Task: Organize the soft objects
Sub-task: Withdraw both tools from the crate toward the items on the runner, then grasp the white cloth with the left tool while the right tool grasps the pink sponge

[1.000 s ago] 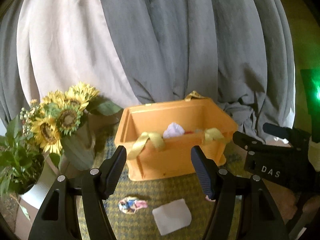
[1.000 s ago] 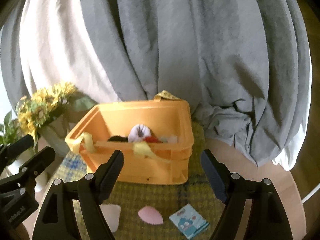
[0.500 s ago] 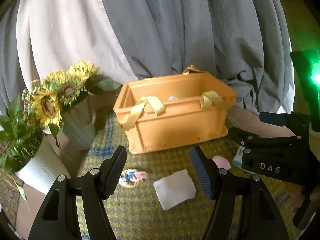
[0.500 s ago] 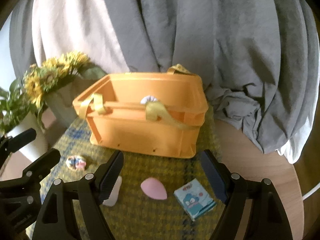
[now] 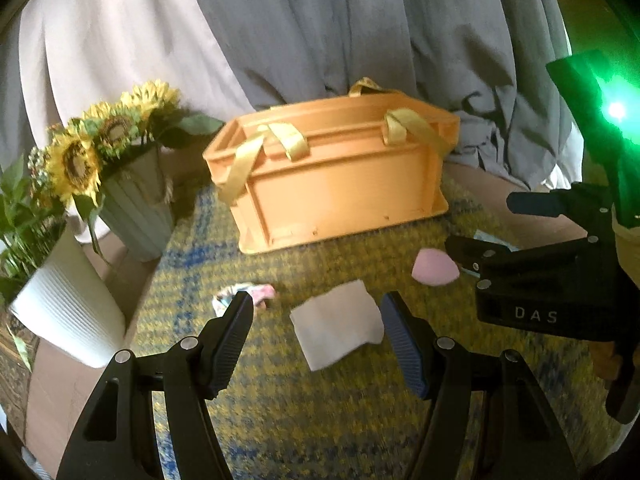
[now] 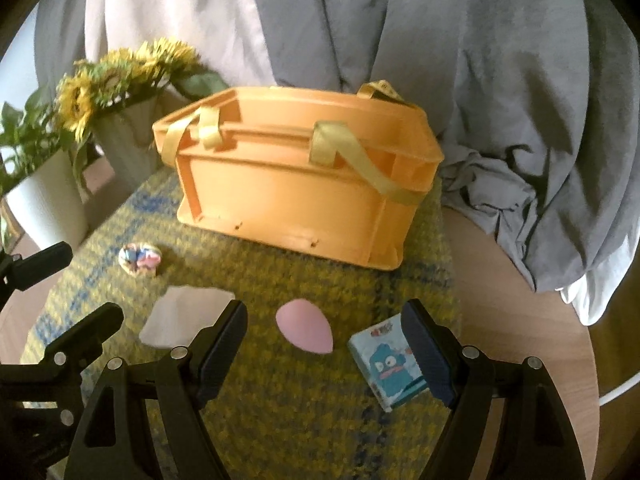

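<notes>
An orange crate (image 5: 336, 184) (image 6: 288, 204) with yellow straps stands at the back of a yellow-blue woven mat (image 5: 320, 420) (image 6: 288, 420). On the mat lie a white folded cloth (image 5: 336, 326) (image 6: 180, 316), a pink egg-shaped sponge (image 5: 434, 268) (image 6: 306, 330), a small patterned bundle (image 5: 244, 296) (image 6: 140, 258) and a light-blue tissue packet (image 6: 390, 364). My left gripper (image 5: 316, 338) hangs open just above the cloth. My right gripper (image 6: 326, 346) is open over the sponge, with the packet by its right finger. The crate's inside is hidden from both views.
Sunflowers in a ribbed grey vase (image 5: 136, 208) (image 6: 128, 148) and a white pot with a plant (image 5: 68, 316) (image 6: 48, 204) stand left of the crate. Grey and white fabric (image 5: 320, 32) hangs behind. The round wooden table (image 6: 520, 320) shows at the right.
Both grippers have come down toward the mat. The crate now sits higher in view with its contents out of sight, and the cloth and sponge lie closer between the fingers.
</notes>
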Demonstrator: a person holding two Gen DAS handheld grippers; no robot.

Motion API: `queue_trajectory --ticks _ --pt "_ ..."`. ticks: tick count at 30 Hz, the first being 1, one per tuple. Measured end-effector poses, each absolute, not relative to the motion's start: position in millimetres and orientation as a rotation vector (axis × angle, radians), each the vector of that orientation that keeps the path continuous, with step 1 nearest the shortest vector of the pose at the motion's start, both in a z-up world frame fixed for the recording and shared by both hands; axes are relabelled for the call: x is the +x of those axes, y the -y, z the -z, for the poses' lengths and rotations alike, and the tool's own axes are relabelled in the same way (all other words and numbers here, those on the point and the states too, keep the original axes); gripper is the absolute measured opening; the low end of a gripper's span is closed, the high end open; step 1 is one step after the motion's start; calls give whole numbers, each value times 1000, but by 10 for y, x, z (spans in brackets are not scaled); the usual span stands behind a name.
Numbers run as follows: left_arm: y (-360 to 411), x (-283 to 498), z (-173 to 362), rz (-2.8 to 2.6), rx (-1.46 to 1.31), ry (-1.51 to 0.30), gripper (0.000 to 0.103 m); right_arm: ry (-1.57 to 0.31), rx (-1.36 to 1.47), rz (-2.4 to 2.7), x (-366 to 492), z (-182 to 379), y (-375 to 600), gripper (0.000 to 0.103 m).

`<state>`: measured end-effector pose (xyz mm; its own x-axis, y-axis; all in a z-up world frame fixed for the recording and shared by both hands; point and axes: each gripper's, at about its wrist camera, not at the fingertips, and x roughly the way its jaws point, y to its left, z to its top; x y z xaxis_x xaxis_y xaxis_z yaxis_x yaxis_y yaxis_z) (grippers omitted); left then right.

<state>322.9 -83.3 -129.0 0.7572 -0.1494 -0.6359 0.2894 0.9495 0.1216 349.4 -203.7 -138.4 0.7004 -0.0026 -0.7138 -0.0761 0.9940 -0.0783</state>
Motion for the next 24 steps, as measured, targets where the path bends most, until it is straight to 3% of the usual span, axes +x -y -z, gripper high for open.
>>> queue_trajectory --ticks 24 --pt "904 3667 1859 301 109 -877 64 -919 -151 -116 3897 1841 2021 79"
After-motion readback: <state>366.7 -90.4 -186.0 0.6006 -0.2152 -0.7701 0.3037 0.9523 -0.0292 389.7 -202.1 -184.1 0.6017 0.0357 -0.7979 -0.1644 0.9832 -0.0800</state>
